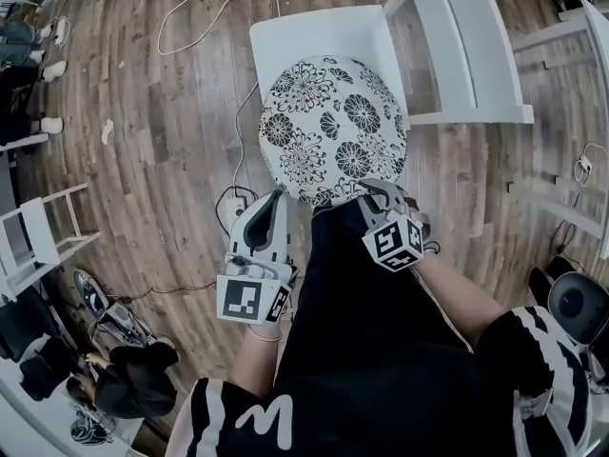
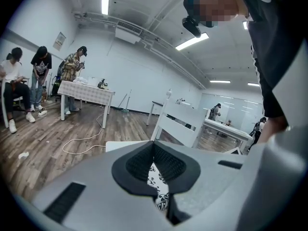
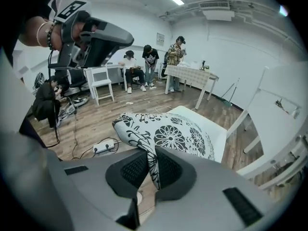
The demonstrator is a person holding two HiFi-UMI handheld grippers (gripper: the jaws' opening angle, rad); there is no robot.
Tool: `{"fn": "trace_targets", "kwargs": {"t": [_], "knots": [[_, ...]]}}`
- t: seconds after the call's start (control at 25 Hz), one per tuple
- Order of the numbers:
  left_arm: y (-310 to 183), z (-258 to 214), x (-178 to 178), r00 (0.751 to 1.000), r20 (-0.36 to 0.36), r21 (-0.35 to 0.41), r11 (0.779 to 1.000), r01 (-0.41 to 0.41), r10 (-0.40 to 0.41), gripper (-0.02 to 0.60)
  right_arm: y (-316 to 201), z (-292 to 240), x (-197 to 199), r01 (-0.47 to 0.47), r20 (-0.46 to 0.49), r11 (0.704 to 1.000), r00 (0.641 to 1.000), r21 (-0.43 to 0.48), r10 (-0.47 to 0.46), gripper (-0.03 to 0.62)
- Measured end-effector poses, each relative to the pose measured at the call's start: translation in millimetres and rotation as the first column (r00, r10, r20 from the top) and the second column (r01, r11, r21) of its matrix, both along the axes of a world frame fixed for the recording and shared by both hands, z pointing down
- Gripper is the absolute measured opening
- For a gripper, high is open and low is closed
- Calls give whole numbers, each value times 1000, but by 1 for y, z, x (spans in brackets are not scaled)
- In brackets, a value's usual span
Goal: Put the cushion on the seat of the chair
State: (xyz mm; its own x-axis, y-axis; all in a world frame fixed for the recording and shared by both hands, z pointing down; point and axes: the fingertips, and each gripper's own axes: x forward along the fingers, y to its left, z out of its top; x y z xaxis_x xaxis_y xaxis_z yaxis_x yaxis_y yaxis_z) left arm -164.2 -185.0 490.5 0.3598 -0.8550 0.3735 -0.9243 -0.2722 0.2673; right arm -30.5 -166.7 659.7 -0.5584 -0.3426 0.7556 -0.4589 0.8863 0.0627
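A round white cushion (image 1: pixel 333 127) with black flowers lies over the front part of the white chair's seat (image 1: pixel 304 41). Its near edge sticks out past the seat's front toward me. My left gripper (image 1: pixel 276 200) is shut on the cushion's near left edge. The left gripper view shows a strip of patterned cloth (image 2: pixel 159 186) pinched between the pads. My right gripper (image 1: pixel 369 190) is shut on the near right edge. In the right gripper view a fold of the cushion (image 3: pixel 168 134) runs down between the shut jaws, with the seat (image 3: pixel 214 134) under its far side.
The chair's back (image 1: pixel 457 46) stands to the right of the seat. A power strip (image 1: pixel 233 206) and a white cable (image 1: pixel 205 17) lie on the wooden floor to the left. White tables (image 1: pixel 571 36) stand at right, a small white chair (image 1: pixel 43 231) at left. Several people (image 3: pixel 149 61) are at the room's far side.
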Motion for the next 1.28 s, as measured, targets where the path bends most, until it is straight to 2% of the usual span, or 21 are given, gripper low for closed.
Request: {"fn": "trace_targets", "kwargs": {"t": [0.28, 0.6, 0.92, 1.28], "knots": [[7, 20, -2, 1000, -3, -18, 1000, 8, -8, 3, 0, 31, -1, 0, -15, 1000, 1000, -18, 0, 32], [-17, 35, 7, 1000, -17, -26, 1000, 8, -9, 3, -27, 69, 6, -19, -52, 998, 999, -55, 16, 32], [-26, 44, 17, 1000, -20, 5, 1000, -17, 17, 3, -34, 93, 7, -26, -65, 999, 998, -46, 23, 32], [-46, 60, 44, 998, -45, 35, 999, -42, 43, 3, -45, 109, 5, -32, -62, 999, 998, -43, 29, 32]]}}
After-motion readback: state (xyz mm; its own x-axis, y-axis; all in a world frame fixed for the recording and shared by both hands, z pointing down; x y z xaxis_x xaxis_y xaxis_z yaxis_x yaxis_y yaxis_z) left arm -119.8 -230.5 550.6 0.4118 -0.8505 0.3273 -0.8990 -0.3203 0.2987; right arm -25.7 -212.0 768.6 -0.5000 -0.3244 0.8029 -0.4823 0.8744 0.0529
